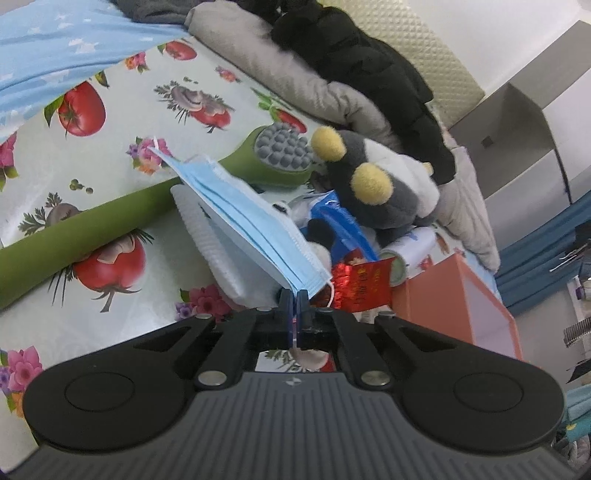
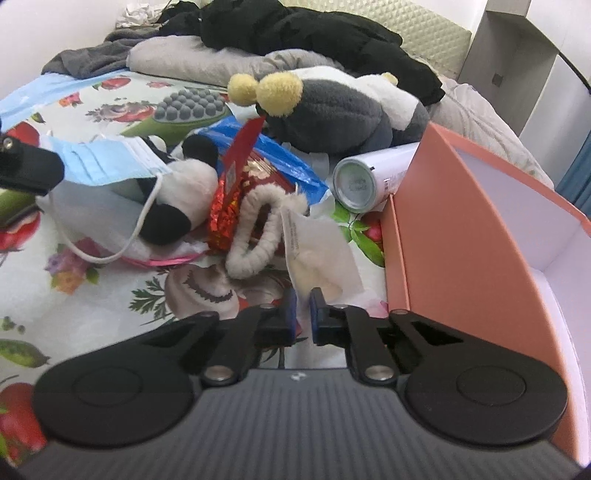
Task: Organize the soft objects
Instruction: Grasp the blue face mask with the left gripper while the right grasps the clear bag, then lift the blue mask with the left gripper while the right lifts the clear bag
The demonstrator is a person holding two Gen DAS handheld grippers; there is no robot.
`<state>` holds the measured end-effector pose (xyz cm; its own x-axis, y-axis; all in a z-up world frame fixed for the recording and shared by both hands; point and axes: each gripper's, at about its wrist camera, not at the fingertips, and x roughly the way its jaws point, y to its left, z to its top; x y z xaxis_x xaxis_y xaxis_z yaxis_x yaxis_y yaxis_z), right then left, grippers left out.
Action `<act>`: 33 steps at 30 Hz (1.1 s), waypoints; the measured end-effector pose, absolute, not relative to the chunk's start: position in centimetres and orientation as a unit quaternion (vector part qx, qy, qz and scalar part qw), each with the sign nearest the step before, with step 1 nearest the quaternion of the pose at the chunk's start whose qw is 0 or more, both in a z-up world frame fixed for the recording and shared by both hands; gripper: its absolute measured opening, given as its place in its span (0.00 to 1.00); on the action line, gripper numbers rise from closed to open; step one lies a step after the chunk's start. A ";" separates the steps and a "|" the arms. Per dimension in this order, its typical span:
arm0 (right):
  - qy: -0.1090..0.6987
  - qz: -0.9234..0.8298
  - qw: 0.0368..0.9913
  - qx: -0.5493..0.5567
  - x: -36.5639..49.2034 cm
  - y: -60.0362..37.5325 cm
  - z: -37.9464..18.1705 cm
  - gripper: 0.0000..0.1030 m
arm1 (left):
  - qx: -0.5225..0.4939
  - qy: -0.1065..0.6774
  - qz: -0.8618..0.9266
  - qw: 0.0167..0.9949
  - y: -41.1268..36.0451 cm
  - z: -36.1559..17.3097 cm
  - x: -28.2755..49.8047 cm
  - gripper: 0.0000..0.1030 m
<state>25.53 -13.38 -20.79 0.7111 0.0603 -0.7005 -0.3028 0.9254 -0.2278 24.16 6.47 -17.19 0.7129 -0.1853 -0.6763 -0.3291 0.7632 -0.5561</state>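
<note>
L gripper: jaws pinched right together on the corner of a blue face mask, which is lifted and fans out away from the fingers, ear loop dangling. R gripper: jaws apart by a narrow gap w/ a white fabric tag sitting between the tips; can't tell if it's actually gripped.

Just past the tag, a cream fuzzy loop lies against a shiny red packet, next to a black & white plush under the mask. Behind: blue plastic bag, white canister on its side, and a grey plush w/ yellow pom-poms.

Orange box stands open just right of the R gripper. Green massage roller lies across the fruit-print tablecloth. Grey and black clothes piled at the back.
</note>
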 end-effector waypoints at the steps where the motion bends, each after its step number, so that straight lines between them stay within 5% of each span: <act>1: 0.365 0.100 0.911 -0.164 25.3 -13.5 -20.5 0.10 | -0.342 0.373 0.039 0.861 6.4 -16.9 23.9 0.01; 16: 0.345 0.123 0.912 -0.184 18.2 -13.8 -17.1 0.05 | -0.306 0.369 -0.040 0.877 4.2 -12.6 15.4 0.01; 33: 0.377 0.134 0.900 -0.171 11.5 -15.3 -16.9 0.05 | -0.269 0.467 -0.016 0.842 5.1 -16.5 7.8 0.02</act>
